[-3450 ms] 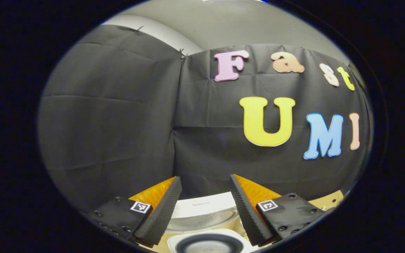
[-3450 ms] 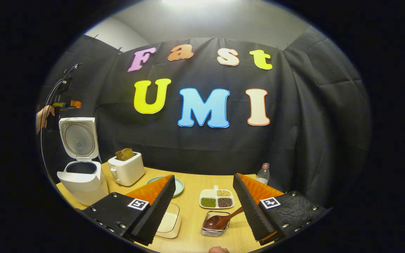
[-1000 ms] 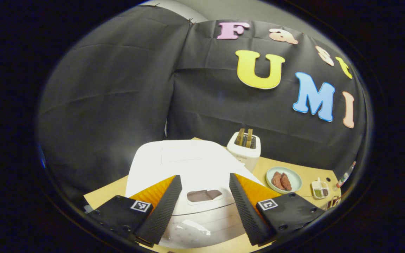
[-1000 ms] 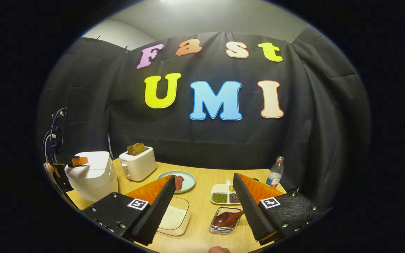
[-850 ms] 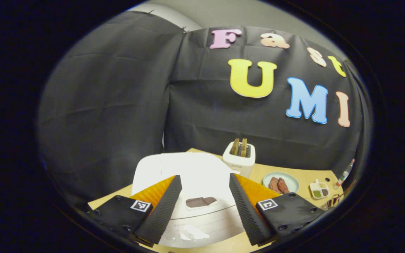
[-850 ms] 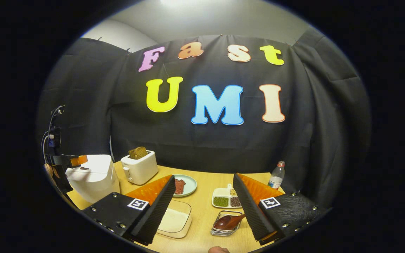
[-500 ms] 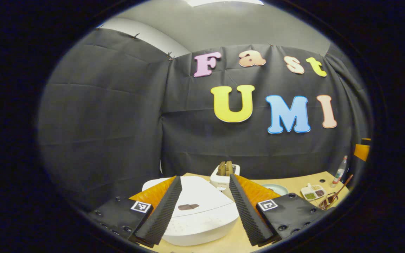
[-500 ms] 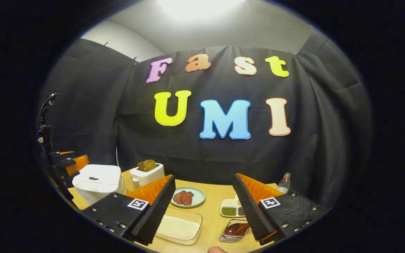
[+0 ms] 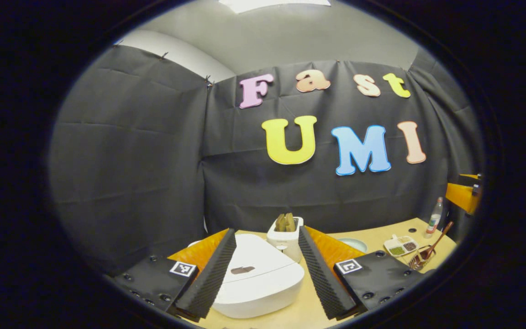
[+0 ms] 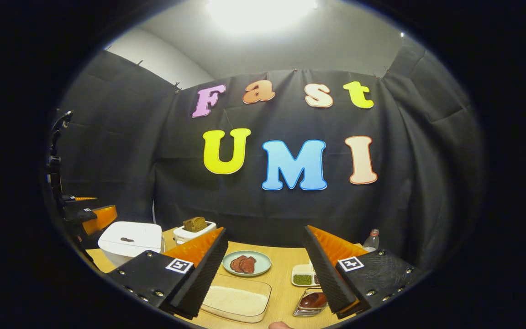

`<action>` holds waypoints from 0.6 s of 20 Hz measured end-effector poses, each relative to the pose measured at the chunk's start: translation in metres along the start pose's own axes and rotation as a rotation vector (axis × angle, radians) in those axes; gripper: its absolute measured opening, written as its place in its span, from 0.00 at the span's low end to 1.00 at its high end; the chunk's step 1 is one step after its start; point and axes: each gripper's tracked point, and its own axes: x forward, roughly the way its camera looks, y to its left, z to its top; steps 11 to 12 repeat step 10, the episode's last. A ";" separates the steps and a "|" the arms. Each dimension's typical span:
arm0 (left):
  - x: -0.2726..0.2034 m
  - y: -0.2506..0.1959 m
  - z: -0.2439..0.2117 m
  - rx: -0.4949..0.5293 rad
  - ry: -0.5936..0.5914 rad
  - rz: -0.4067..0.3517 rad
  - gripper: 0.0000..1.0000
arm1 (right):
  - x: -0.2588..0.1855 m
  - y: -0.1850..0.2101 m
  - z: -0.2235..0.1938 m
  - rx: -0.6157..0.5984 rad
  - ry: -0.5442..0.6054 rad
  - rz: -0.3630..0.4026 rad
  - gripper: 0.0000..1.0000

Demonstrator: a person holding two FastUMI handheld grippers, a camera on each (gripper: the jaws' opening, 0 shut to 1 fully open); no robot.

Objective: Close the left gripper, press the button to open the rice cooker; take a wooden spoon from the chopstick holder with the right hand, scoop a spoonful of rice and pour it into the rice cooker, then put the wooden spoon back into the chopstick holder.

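Note:
The white rice cooker (image 9: 263, 278) (image 10: 130, 241) stands with its lid down, a dark panel (image 9: 242, 269) on top. My left gripper (image 9: 266, 274) hovers open just short of it, the cooker showing between its fingers; it also appears at the left edge of the right gripper view (image 10: 90, 214). A dark wooden spoon (image 10: 313, 300) (image 9: 434, 237) rests in the wire chopstick holder (image 10: 302, 313) (image 9: 417, 262). A clear dish of white rice (image 10: 235, 302) lies in front of my right gripper (image 10: 265, 278), which is open and holds nothing.
On the wooden table (image 10: 286, 265) stand a white toaster (image 10: 194, 230) (image 9: 286, 233) with bread, a plate of meat (image 10: 247, 263), a divided dish of beans (image 10: 303, 278) (image 9: 402, 246) and a small bottle (image 10: 371, 241) (image 9: 434, 214).
The cooker lid stood open 3.5 s ago and is now down. Over the last second both grippers drew back and tilted up; the left one has come away from the cooker's top.

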 end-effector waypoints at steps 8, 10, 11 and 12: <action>-0.003 -0.005 0.000 -0.007 0.002 -0.030 0.91 | 0.002 -0.005 0.010 -0.007 -0.015 -0.014 0.99; -0.002 -0.007 0.003 -0.003 -0.007 -0.043 0.91 | 0.003 -0.003 0.011 -0.011 -0.012 -0.012 0.99; -0.002 -0.007 0.003 -0.003 -0.007 -0.043 0.91 | 0.003 -0.003 0.011 -0.011 -0.012 -0.012 0.99; -0.002 -0.007 0.003 -0.003 -0.007 -0.043 0.91 | 0.003 -0.003 0.011 -0.011 -0.012 -0.012 0.99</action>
